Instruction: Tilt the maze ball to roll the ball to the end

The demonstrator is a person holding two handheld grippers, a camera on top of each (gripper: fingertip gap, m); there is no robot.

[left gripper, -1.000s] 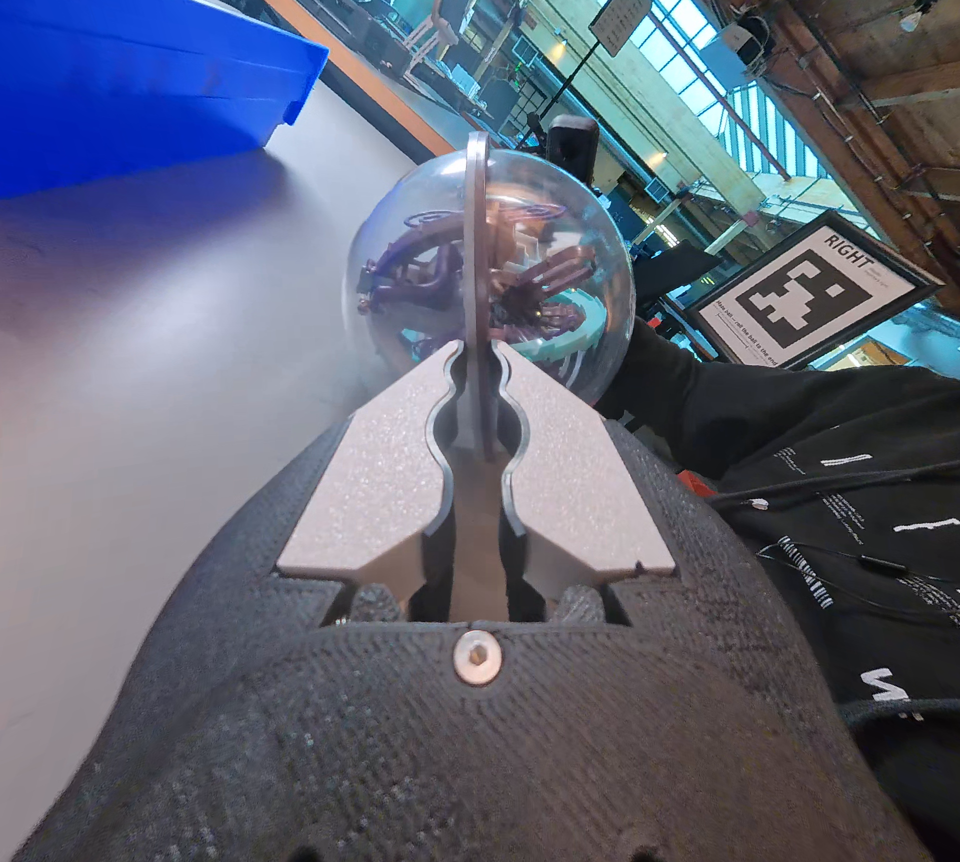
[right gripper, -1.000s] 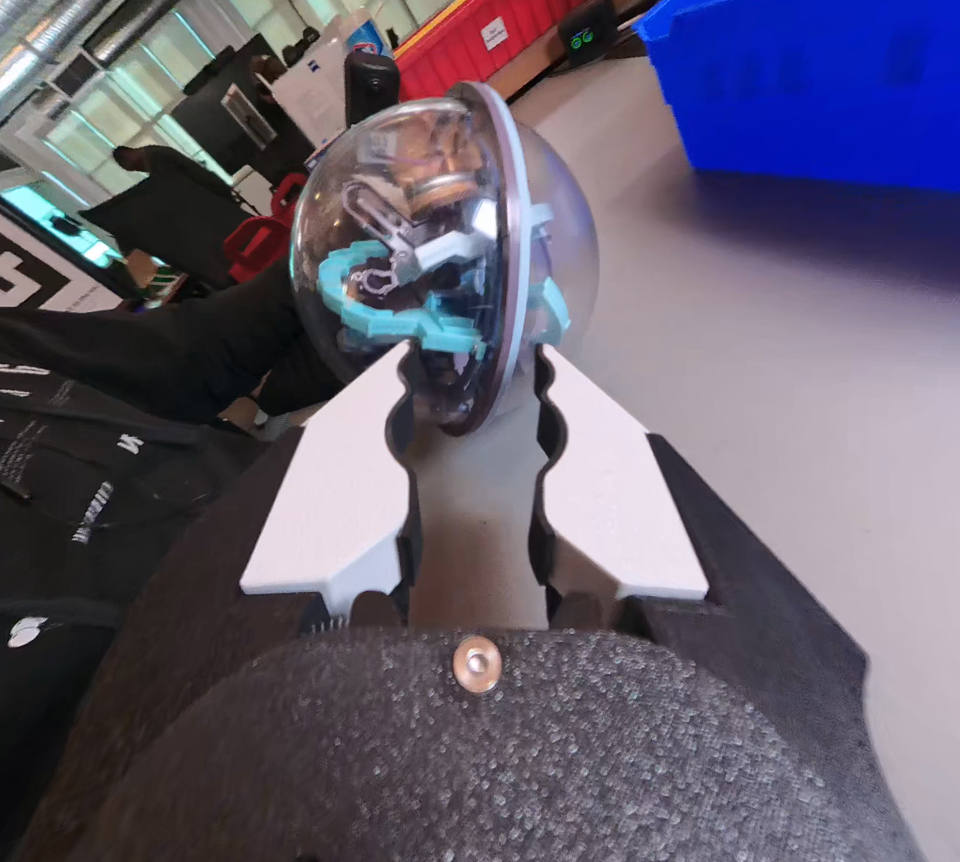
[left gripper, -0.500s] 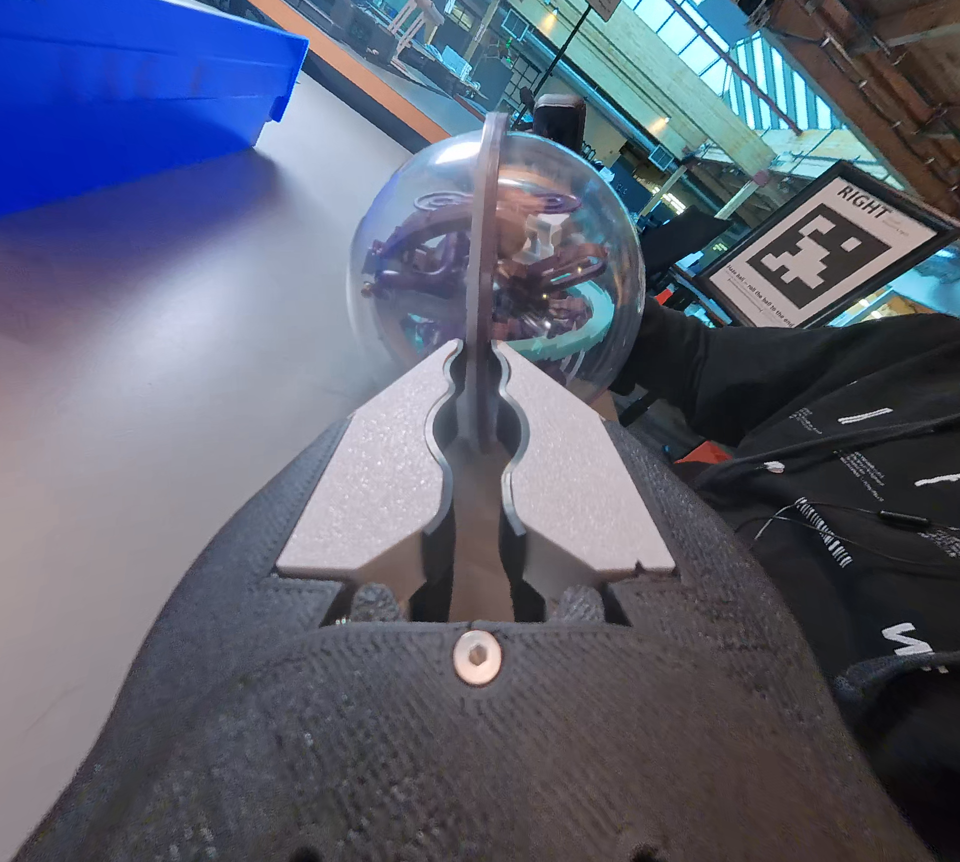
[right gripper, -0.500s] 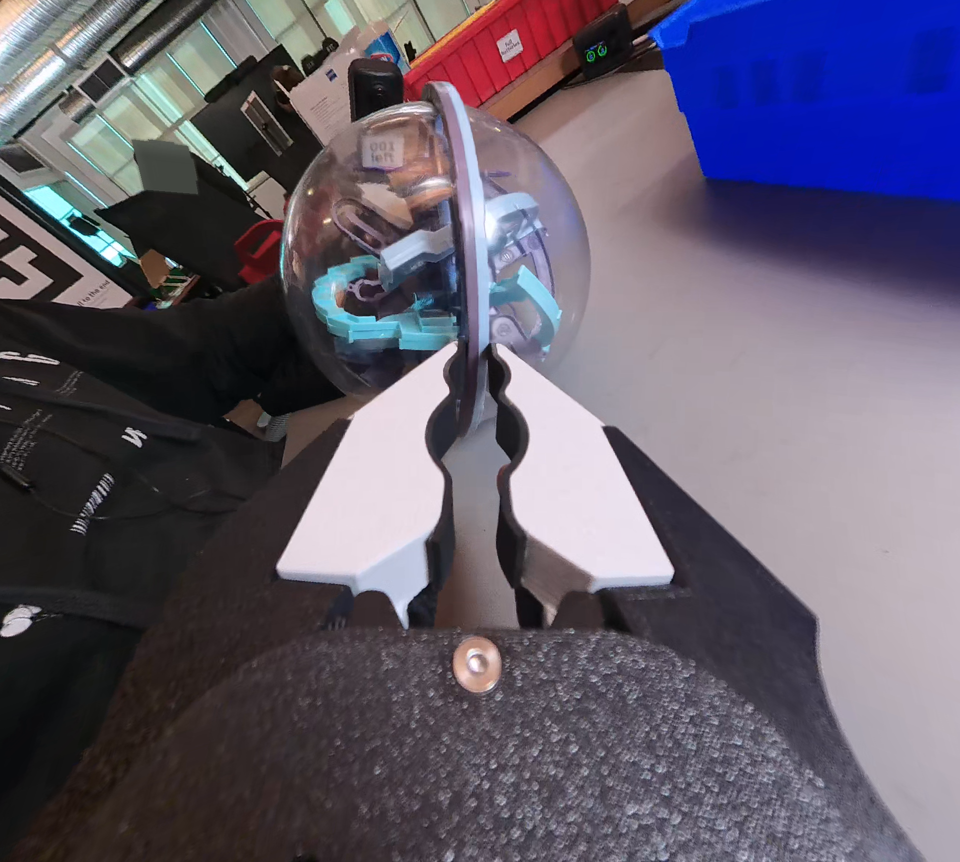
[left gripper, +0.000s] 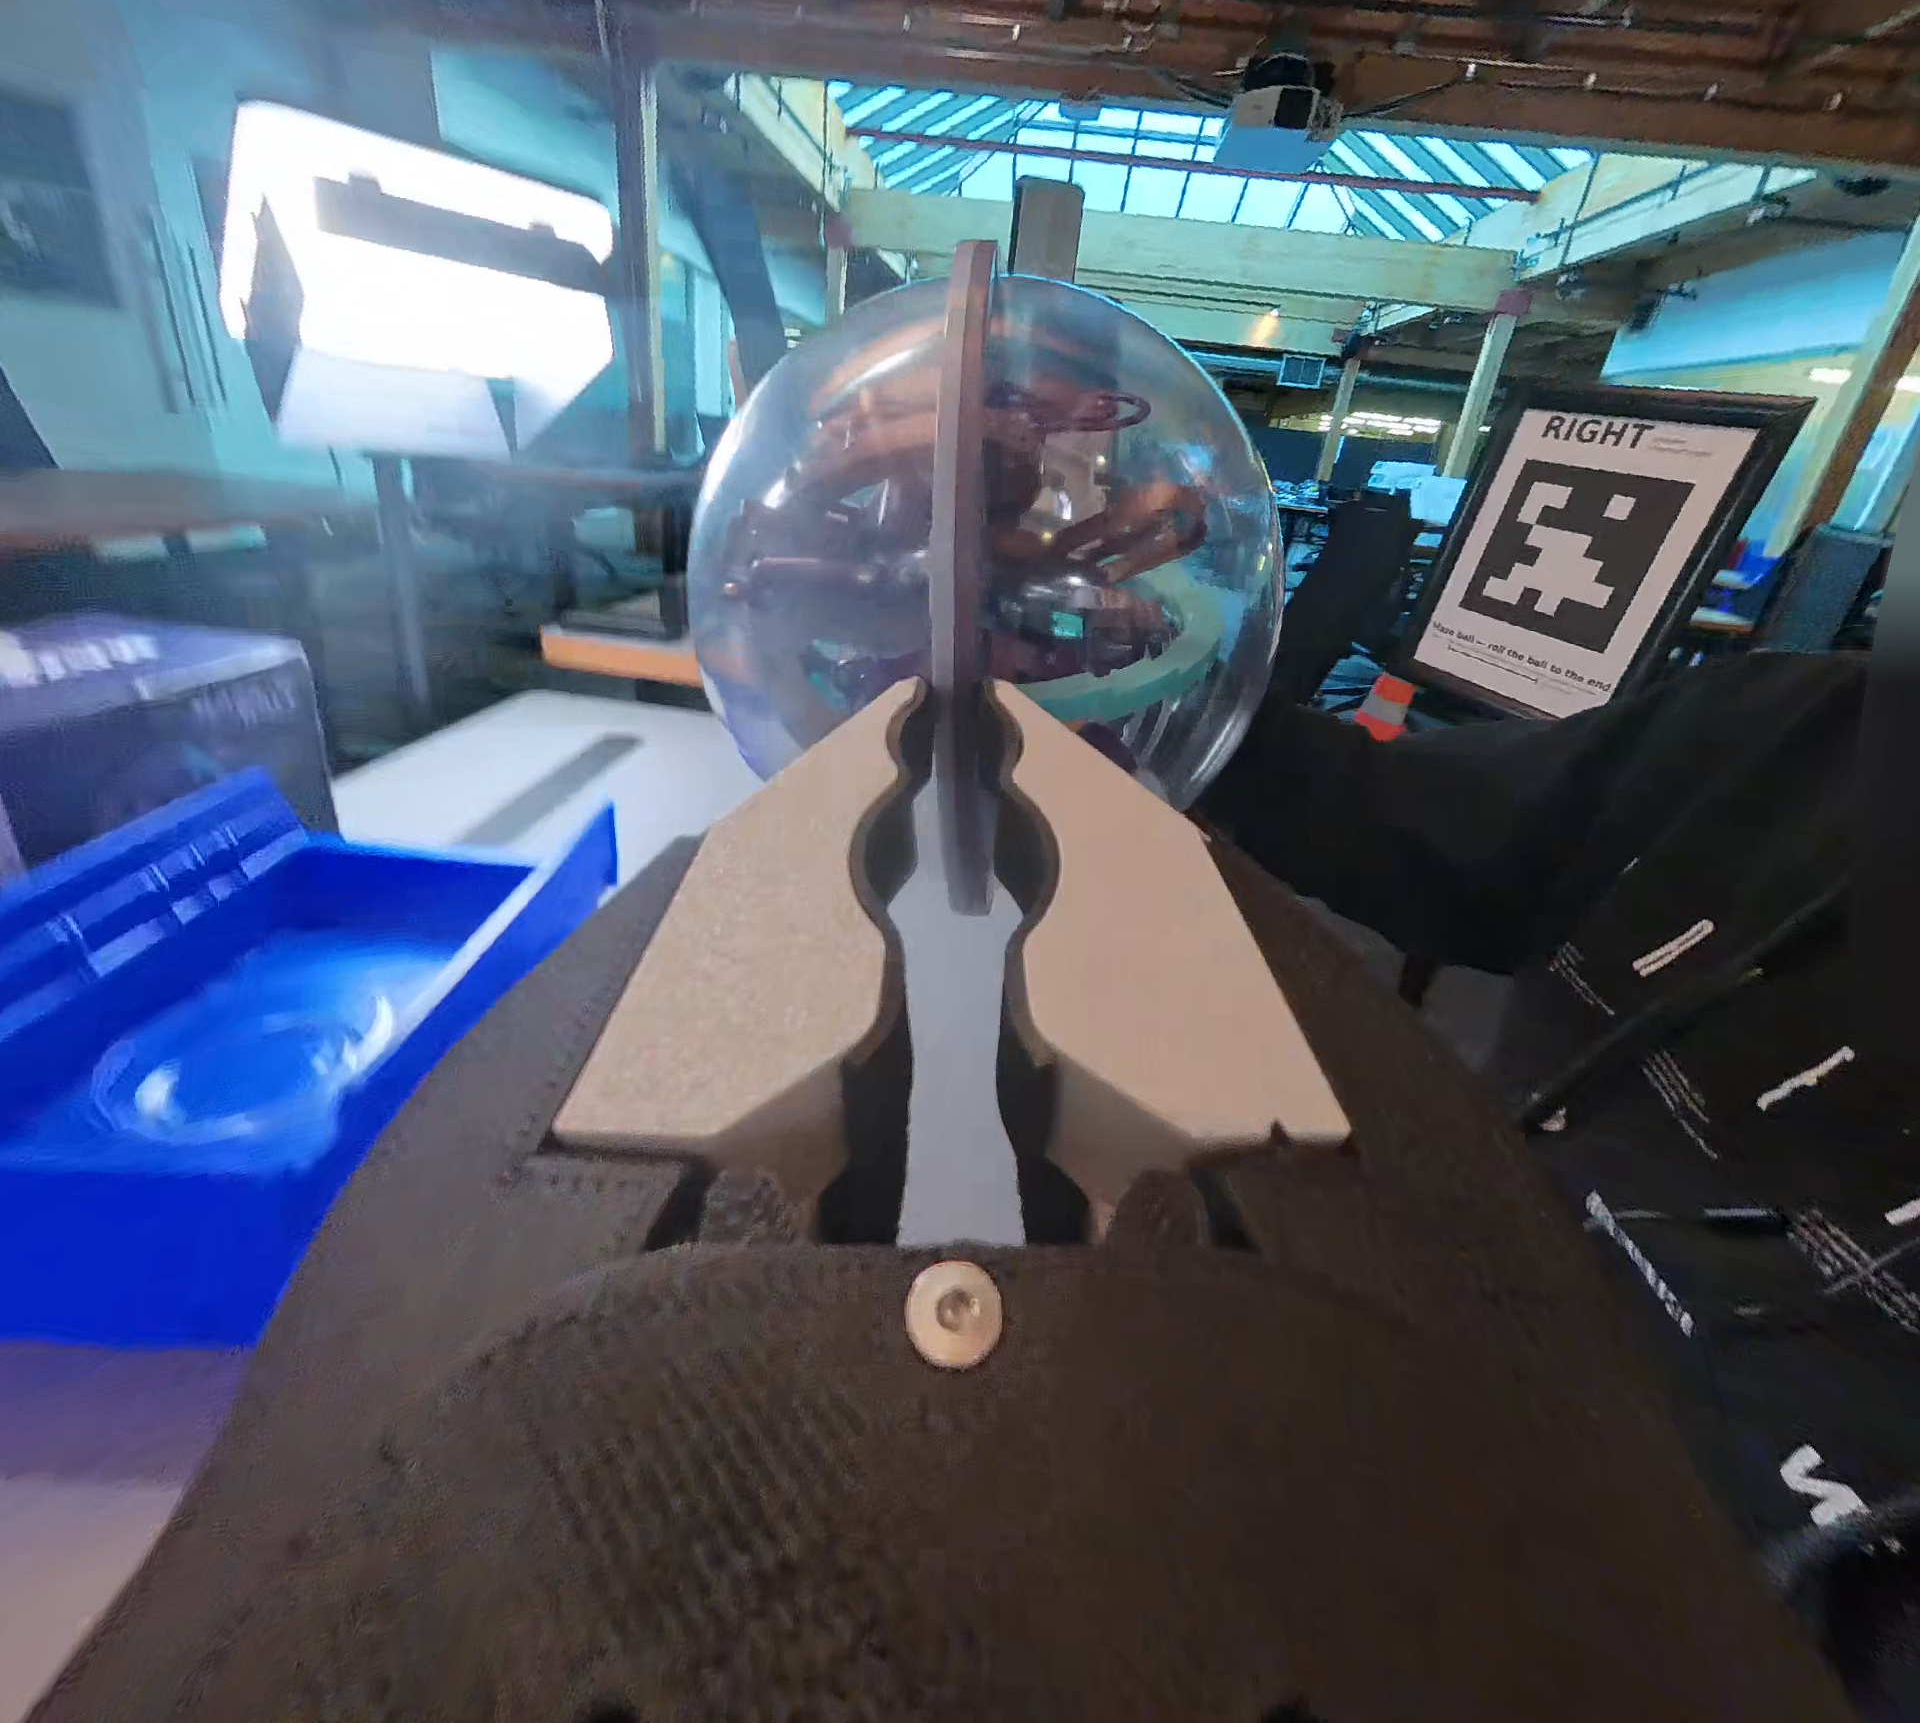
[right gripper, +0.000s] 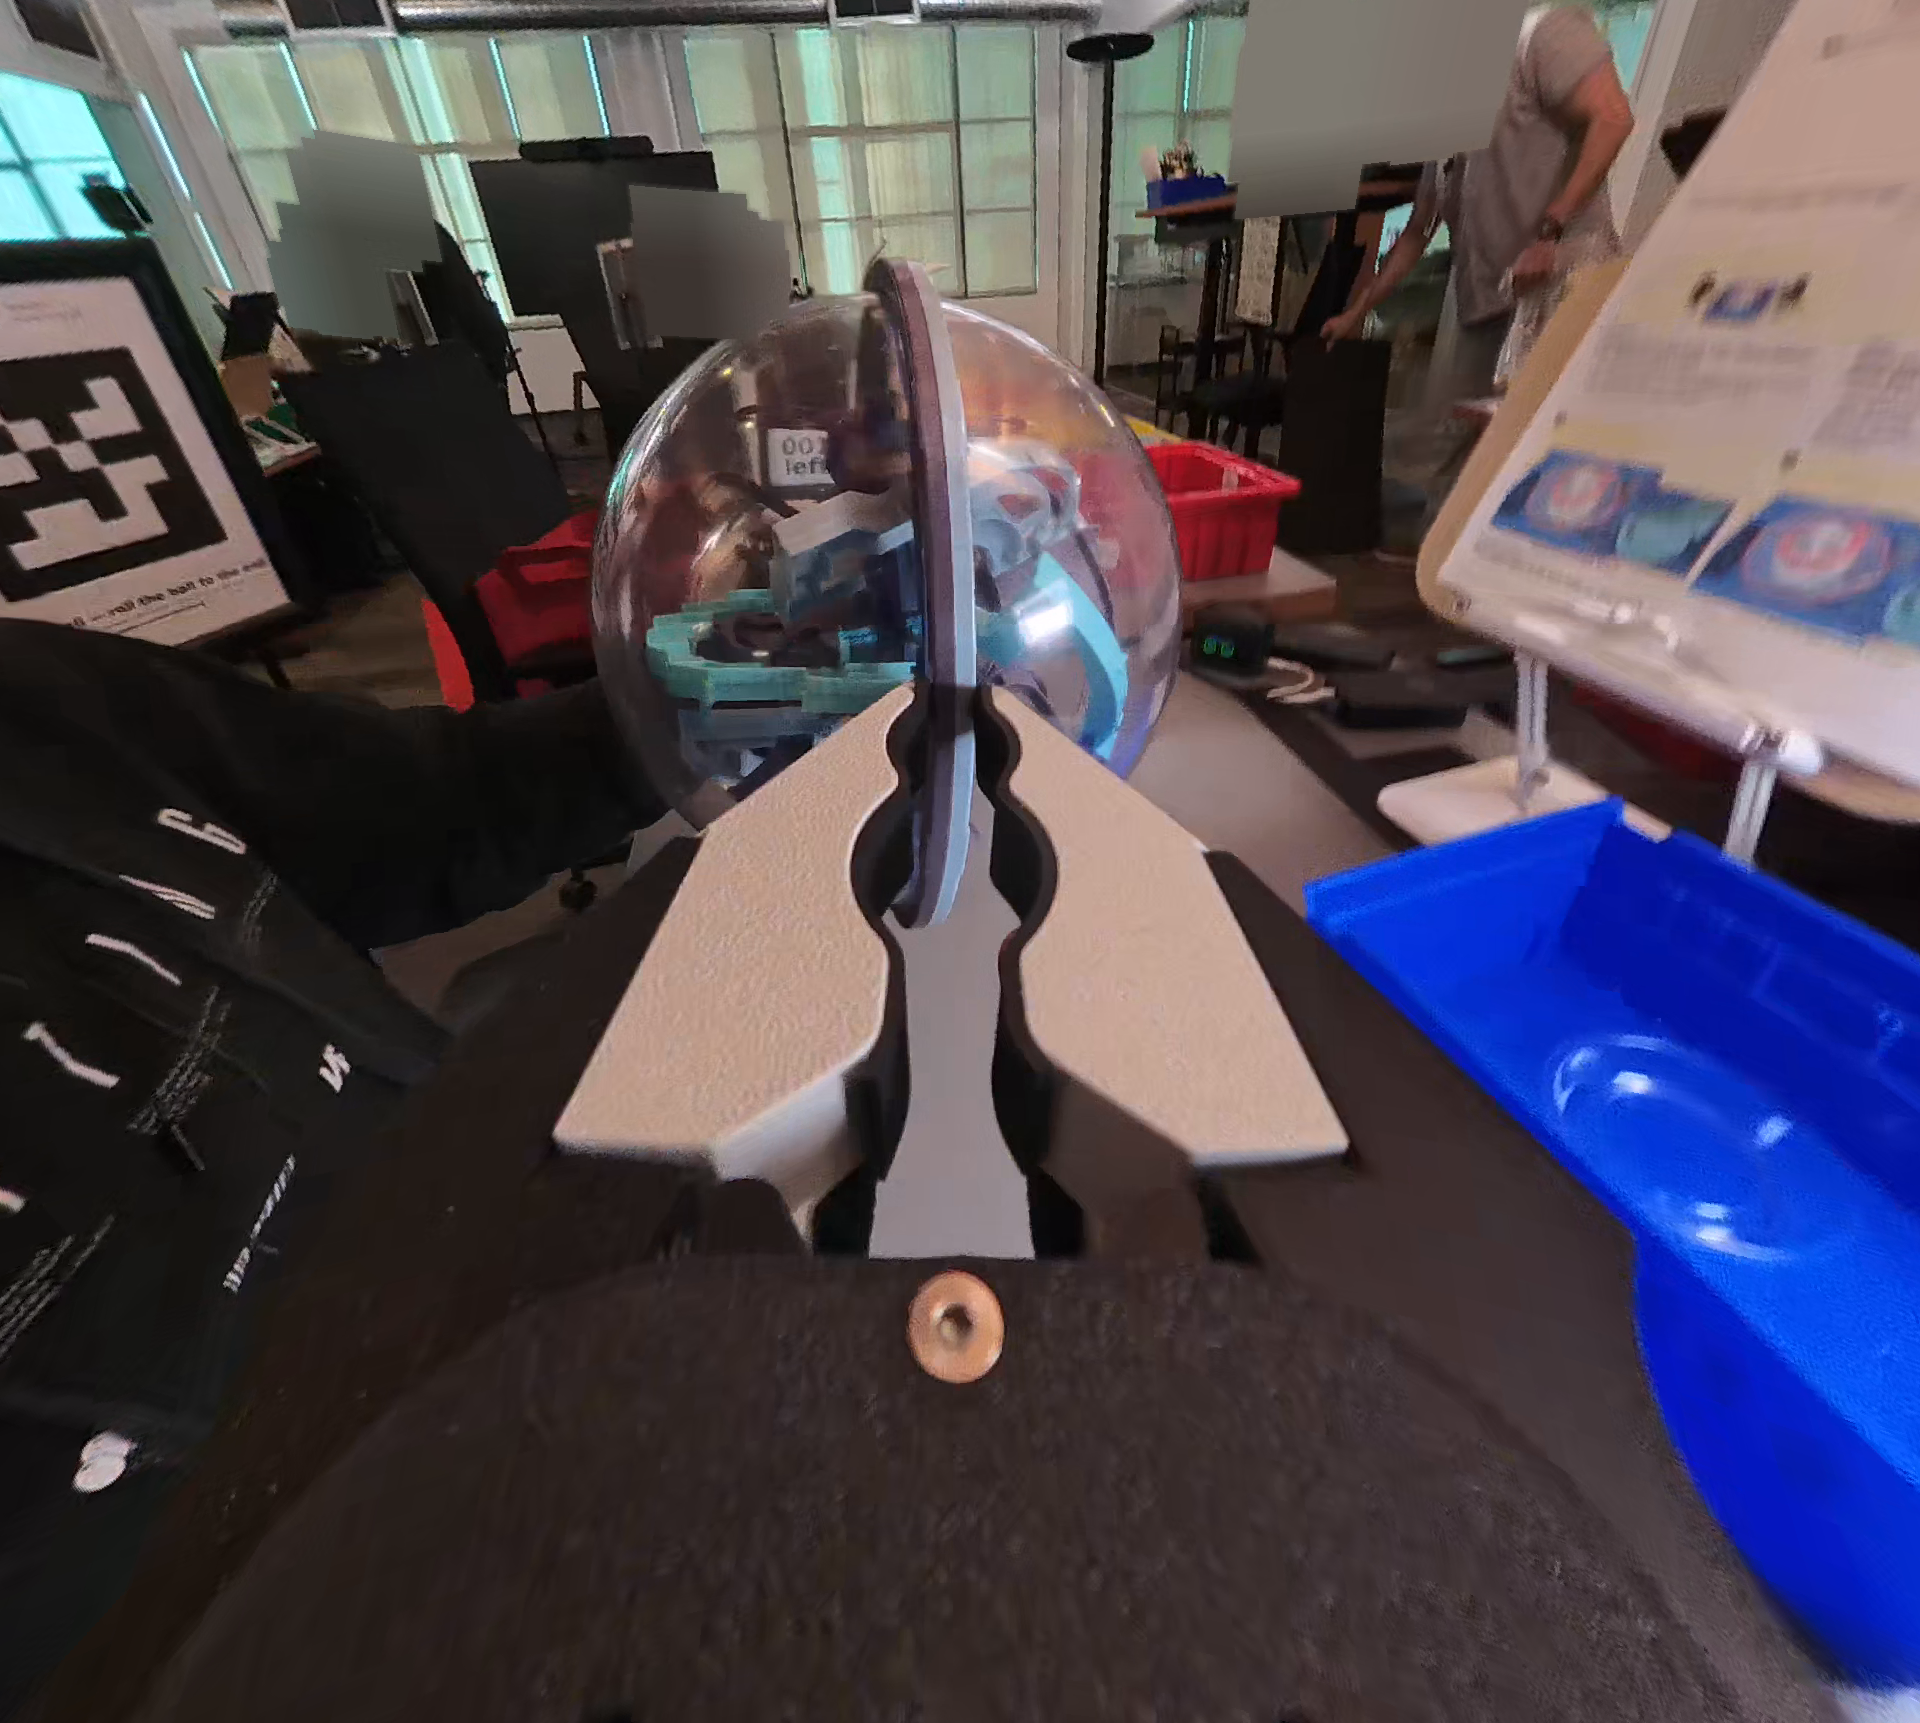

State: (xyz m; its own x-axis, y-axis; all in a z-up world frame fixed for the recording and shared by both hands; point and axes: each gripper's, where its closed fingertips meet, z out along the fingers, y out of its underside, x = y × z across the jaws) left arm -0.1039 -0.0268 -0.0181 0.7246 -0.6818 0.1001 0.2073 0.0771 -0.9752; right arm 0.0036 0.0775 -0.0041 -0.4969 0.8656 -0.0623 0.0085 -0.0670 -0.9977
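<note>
Maze ball (left gripper: 1091, 551) sits centre frame in both wrist views, its flat rim pinched edge-on by left gripper (left gripper: 961, 717) and right gripper (right gripper: 945, 697). Blue bin (right gripper: 1714, 1050) lower right.

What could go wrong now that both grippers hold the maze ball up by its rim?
1. The left gripper and right gripper each pinch only the thin flat rim of the maze ball; uneven twisting could lever it out of one set of jaws.
2. If it slips, it may drop toward the blue bin or the table.
3. The pictures are motion-blurred, so a tilt this fast could overshoot the small inner ball.
</note>
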